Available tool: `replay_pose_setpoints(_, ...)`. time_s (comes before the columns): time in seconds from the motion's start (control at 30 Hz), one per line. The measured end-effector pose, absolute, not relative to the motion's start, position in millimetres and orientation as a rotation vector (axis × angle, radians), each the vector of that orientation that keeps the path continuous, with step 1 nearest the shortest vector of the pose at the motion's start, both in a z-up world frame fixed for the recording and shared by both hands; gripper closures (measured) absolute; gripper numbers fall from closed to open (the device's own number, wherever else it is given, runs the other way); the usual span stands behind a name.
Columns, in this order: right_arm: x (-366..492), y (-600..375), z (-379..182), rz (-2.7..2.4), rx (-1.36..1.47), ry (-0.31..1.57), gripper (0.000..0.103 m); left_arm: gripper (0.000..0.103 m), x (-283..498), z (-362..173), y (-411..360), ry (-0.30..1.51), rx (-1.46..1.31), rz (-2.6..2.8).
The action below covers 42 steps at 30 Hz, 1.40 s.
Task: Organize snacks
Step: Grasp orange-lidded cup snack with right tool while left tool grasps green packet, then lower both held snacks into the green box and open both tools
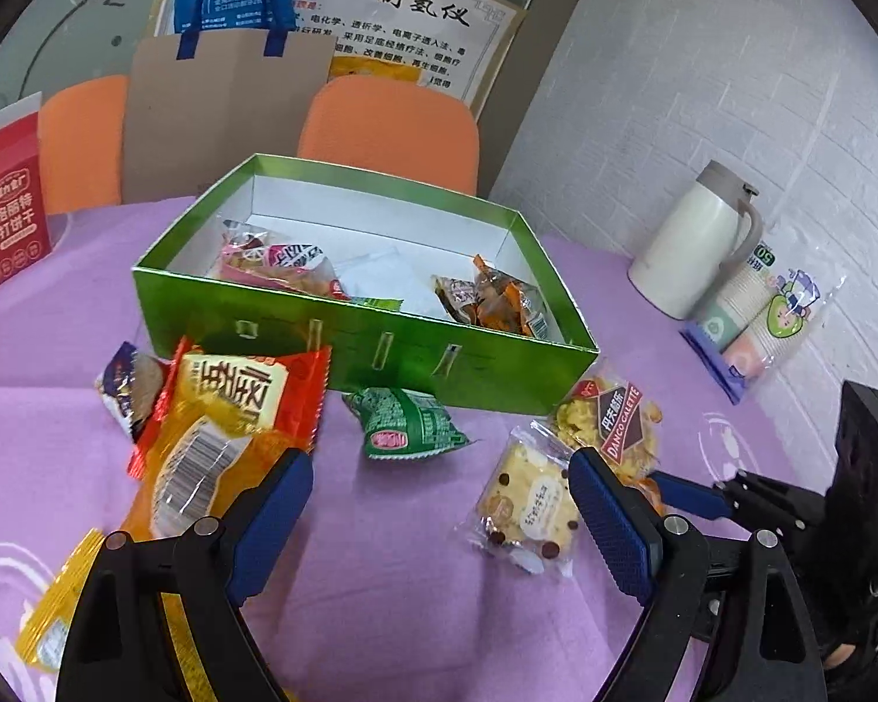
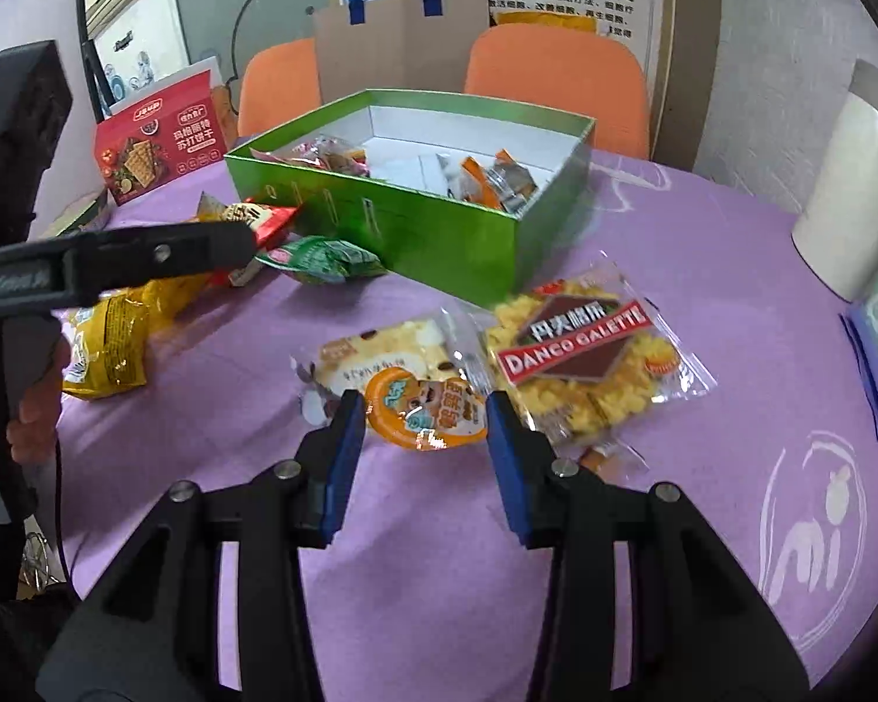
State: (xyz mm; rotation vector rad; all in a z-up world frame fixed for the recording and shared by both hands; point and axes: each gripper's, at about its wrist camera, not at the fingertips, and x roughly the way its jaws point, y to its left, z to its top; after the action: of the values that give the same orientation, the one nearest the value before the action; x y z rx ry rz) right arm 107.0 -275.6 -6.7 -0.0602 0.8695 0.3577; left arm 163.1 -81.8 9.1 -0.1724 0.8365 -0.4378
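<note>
An open green box (image 1: pixel 374 351) (image 2: pixel 439 234) stands mid-table with several snack packets inside. In front of it lie a red-orange packet (image 1: pixel 228 439), a green packet (image 1: pixel 410 421) (image 2: pixel 322 257), a chocolate-chip cookie packet (image 1: pixel 527 503) (image 2: pixel 380 351) and a Danco Galette packet (image 1: pixel 609 427) (image 2: pixel 585 362). My left gripper (image 1: pixel 442 520) (image 2: pixel 251 245) hangs open over bare cloth, its left finger beside the red-orange packet. My right gripper (image 2: pixel 427 444) (image 1: pixel 658 485) is shut on a small orange snack cup (image 2: pixel 424 412), just over the cookie packet.
A yellow packet (image 2: pixel 111 345) lies at the left. A red cracker box (image 2: pixel 158 140) stands behind it. A cream jug (image 1: pixel 690 240) and a pack of paper cups (image 1: pixel 755 322) sit by the right wall. Orange chairs (image 1: pixel 392 128) and a brown bag (image 1: pixel 228 105) stand behind the table.
</note>
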Motion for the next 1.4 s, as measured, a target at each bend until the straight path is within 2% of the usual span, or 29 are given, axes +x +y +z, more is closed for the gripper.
replay_pose_setpoints(0.03,105,-279,-8,0.354,-0.053,0.876,0.059,0.014,171,6,-88,0.851,-0.159,-0.43)
replay_pose_setpoints(0.1,100,-283,-8,0.349,-0.045,0.877,0.058,0.028,184,-1,-97,0.88,-0.134,-0.424)
replay_pose_setpoints(0.23,95,-283,-12,0.377,-0.04,0.88,0.058,0.034,203,-16,-110,0.928,-0.105,-0.385)
replay_pose_setpoints(0.43,96,-283,-25,0.395,-0.013,0.92,0.058,0.052,208,-30,-111,0.964,-0.086,-0.389)
replay_pose_setpoints(0.5,97,-285,-27,0.39,-0.001,0.923,0.058,0.064,206,-28,-106,0.959,-0.11,-0.407)
replay_pose_setpoints(0.77,90,-275,-11,0.446,-0.014,0.855,0.059,0.067,177,-3,-97,0.898,-0.142,-0.482)
replay_pose_setpoints(0.97,106,-269,18,0.45,-0.003,0.778,0.059,0.067,159,51,-89,0.775,-0.149,-0.531)
replay_pose_setpoints(1.1,136,-264,38,0.442,0.032,0.717,0.059,0.066,175,80,-83,0.722,-0.148,-0.494)
replay_pose_setpoints(1.23,175,-255,43,0.429,0.053,0.682,0.058,0.066,211,81,-81,0.748,-0.183,-0.452)
replay_pose_setpoints(1.4,214,-245,31,0.401,0.075,0.69,0.057,0.066,241,57,-75,0.8,-0.199,-0.388)
